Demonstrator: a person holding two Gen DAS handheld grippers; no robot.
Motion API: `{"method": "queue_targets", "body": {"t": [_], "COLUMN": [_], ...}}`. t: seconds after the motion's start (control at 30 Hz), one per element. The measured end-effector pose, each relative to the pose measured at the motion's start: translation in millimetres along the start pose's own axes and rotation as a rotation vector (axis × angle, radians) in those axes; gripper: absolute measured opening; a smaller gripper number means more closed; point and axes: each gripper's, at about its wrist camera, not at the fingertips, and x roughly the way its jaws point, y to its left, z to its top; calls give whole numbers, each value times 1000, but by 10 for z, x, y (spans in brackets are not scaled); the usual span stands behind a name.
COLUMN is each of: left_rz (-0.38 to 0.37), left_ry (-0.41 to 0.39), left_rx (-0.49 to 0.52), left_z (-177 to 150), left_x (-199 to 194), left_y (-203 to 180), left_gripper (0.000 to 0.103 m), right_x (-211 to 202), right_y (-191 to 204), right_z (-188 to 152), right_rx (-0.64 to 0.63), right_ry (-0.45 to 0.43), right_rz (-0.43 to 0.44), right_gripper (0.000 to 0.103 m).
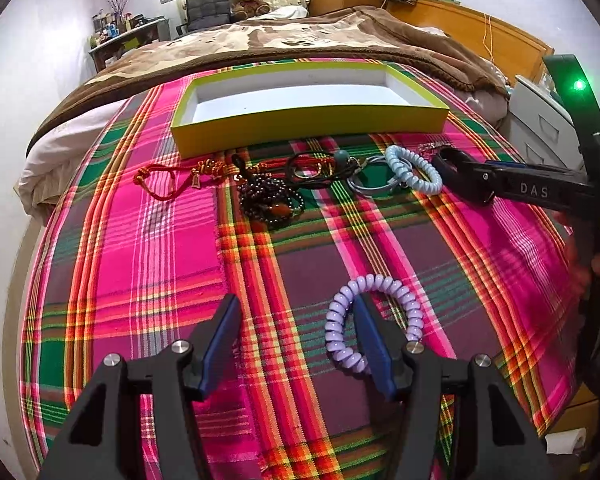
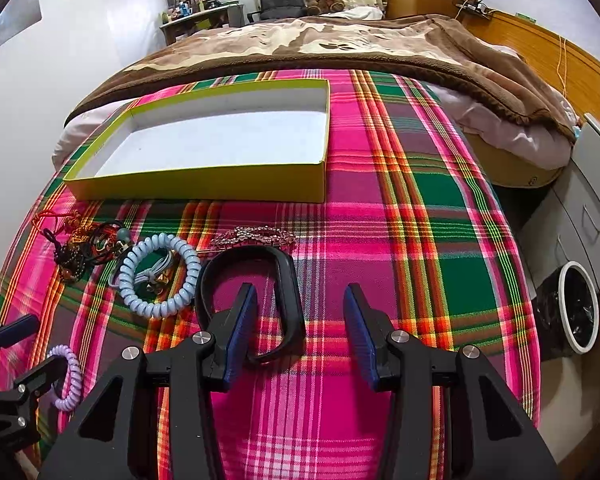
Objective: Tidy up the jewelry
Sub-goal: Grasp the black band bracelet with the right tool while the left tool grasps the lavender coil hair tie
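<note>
One yellow box [image 1: 308, 128], two spiral bracelets, one lilac [image 1: 374, 320], one pale blue [image 1: 414, 170], one black bangle [image 2: 288, 300], one sparkly brooch [image 2: 252, 237], one red tassel cord [image 1: 160, 184], one dark bead string [image 1: 268, 200], two grippers [image 1: 296, 316] [image 2: 300, 304], counted on one plaid cloth [image 1: 140, 240].

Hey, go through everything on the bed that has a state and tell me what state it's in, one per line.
Yellow box: open, no lid, nothing inside.
Purple coil bracelet: on the cloth, looped around one finger of the left claw.
Left claw: open.
Black bangle: flat on the cloth, between the right claw's fingers.
Right claw: open.
Blue coil bracelet: lying loose, untouched.
</note>
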Motion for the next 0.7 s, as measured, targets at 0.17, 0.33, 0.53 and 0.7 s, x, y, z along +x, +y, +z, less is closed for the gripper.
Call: {"method": "queue_targets", "body": {"t": [0.17,0.33,0.53,0.7], "left_rz": [2,-11,-49,-53], "left_ry": [9,2,-8,-23], "left_rx": [36,30,-30,-60], "left_z": [21,30,38,36], "left_x": [-3,-13,-24,-45], "left_y": [-55,-21,127,186], "left_gripper": [55,42,10,10], "right_x": [1,-37,-138,-257], "right_y": [1,2,-34,-63], "right_z": [-2,-43,-97,-125], "right_rx": [-1,8,40,63], "right_ry": [-6,-10,-29,-55], "right_rz": [9,31,41,59], "right_gripper": [28,15,13,13]}}
